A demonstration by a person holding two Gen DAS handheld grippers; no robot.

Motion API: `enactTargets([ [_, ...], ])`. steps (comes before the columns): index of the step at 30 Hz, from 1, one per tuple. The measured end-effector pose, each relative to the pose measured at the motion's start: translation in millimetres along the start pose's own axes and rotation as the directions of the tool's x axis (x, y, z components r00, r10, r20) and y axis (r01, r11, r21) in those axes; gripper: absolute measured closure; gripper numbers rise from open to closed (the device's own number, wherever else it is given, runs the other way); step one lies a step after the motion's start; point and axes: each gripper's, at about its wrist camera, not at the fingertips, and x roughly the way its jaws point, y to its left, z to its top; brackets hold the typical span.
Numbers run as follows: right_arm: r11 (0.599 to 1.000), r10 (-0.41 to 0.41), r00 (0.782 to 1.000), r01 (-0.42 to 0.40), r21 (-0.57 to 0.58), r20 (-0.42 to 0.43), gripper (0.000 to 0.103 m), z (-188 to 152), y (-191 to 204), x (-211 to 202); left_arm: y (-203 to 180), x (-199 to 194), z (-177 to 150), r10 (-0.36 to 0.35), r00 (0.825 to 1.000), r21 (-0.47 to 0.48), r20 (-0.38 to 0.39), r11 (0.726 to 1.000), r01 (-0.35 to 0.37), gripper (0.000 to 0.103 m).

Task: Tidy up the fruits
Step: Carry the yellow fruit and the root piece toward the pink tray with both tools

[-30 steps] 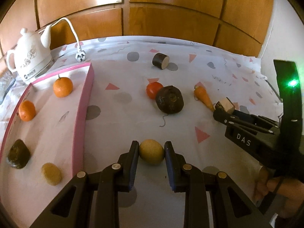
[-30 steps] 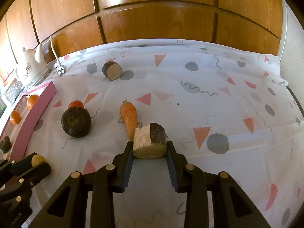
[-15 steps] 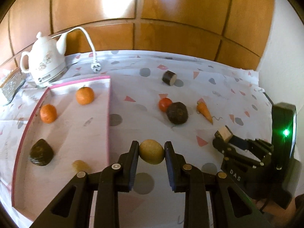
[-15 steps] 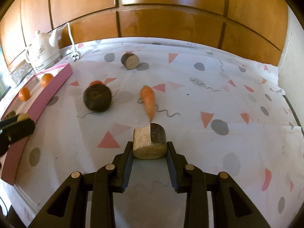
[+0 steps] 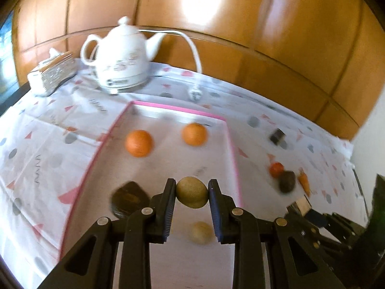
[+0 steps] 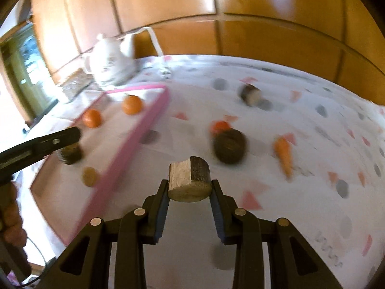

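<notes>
My left gripper (image 5: pixel 192 192) is shut on a yellowish round fruit (image 5: pixel 192 192) and holds it above the pink-edged tray (image 5: pixel 234 149). In the tray lie two oranges (image 5: pixel 139 143) (image 5: pixel 194 134), a dark fruit (image 5: pixel 128 198) and a pale round fruit (image 5: pixel 201 232). My right gripper (image 6: pixel 189 187) is shut on a half-round brown chunk with a pale cut face (image 6: pixel 189 180), lifted over the cloth to the right of the tray (image 6: pixel 134 142). The left gripper (image 6: pixel 41 147) shows at the left edge of the right wrist view.
On the patterned cloth right of the tray lie a tomato (image 6: pixel 220 126), a dark round root (image 6: pixel 229 147), a carrot (image 6: pixel 284 153) and a cut piece (image 6: pixel 250 94). A white kettle (image 5: pixel 120 57) with its cord and a box (image 5: pixel 53 72) stand behind the tray.
Both grippers rose and swung left with their loads. The left gripper now hangs over the tray instead of the cloth. The right gripper came closer to the tray's right edge.
</notes>
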Motion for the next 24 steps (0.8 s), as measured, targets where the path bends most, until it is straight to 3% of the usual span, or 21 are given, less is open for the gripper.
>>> enactTargets([
  [10, 0.982, 0.138, 0.99, -0.137, -0.13, -0.004, 0.07, 21, 61, 3, 23, 10, 19, 0.025, 1.0, -0.063, -0.003, 0.998, -0.026, 0.075],
  [12, 0.977, 0.146, 0.989, -0.144, -0.156, -0.003, 0.07, 25, 72, 5, 26, 11, 23, 0.032, 0.999, -0.073, -0.001, 0.997, -0.032, 0.071],
  [16, 0.974, 0.135, 0.991, -0.134, -0.18, -0.007, 0.069, 35, 85, 16, 33, 9, 24, 0.058, 0.998, -0.104, 0.002, 0.993, -0.057, 0.052],
  [24, 0.979, 0.142, 0.989, -0.147, -0.144, -0.043, 0.066, 31, 89, 27, 38, 2, 5, 0.114, 0.993, -0.107, -0.007, 0.988, -0.114, 0.052],
])
